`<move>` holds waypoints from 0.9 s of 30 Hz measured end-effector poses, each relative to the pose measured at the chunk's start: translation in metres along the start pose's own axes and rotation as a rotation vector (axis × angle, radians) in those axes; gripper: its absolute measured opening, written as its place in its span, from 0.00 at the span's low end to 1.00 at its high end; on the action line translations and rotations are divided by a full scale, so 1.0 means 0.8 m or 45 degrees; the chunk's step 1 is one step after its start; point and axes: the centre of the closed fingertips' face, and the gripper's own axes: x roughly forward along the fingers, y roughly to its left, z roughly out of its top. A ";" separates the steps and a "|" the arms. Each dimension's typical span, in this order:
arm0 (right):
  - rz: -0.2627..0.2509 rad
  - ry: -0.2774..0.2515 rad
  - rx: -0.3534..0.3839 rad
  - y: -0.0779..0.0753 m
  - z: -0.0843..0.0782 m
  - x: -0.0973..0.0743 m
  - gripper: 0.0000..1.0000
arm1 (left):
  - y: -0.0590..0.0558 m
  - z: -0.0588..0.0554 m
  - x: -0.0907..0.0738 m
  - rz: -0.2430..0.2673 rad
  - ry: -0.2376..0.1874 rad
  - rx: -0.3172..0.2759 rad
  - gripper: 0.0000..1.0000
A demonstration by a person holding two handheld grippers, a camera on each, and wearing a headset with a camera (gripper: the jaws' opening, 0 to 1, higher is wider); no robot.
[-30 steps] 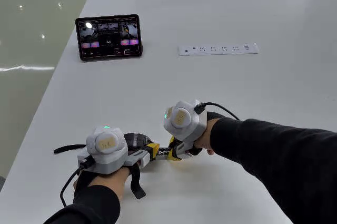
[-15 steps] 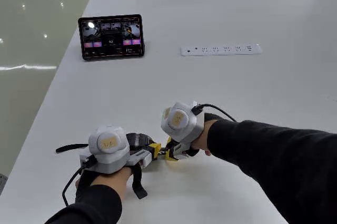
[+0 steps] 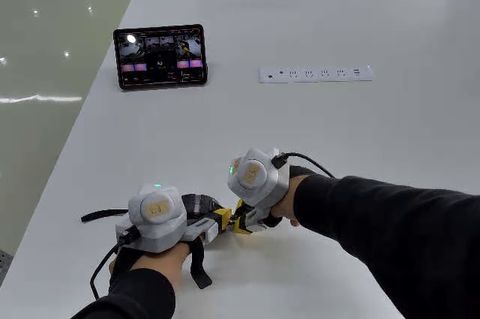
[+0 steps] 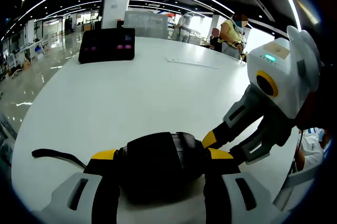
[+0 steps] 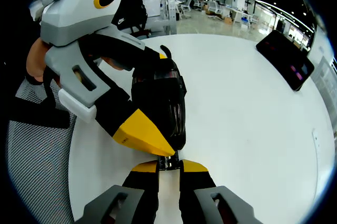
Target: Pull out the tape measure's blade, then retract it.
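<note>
Blade [image 5: 169, 162] almost fully in; pulling or retracting, I can't tell.
Lower centre of the head view, my left gripper [image 3: 217, 221] clamps the tape measure [image 3: 196, 203] on the surface [image 3: 300, 124]; my right gripper [image 3: 238, 223] pinches the blade tip at its mouth.

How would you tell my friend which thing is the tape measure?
Start at the big white table and look at its near edge. The tape measure is the round black case clamped between the yellow-tipped jaws of the left gripper. The tablet and the power strip lie far off and untouched.
</note>
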 end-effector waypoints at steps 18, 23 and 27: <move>0.001 -0.017 -0.003 0.001 0.008 0.006 0.11 | 0.000 -0.001 0.001 -0.002 -0.002 0.003 0.61; -0.011 -0.013 0.007 0.001 0.007 0.006 0.11 | 0.000 -0.001 0.002 0.004 -0.002 0.005 0.62; -0.031 -0.023 0.000 0.000 0.007 0.006 0.12 | -0.001 0.000 0.002 0.015 -0.003 0.007 0.62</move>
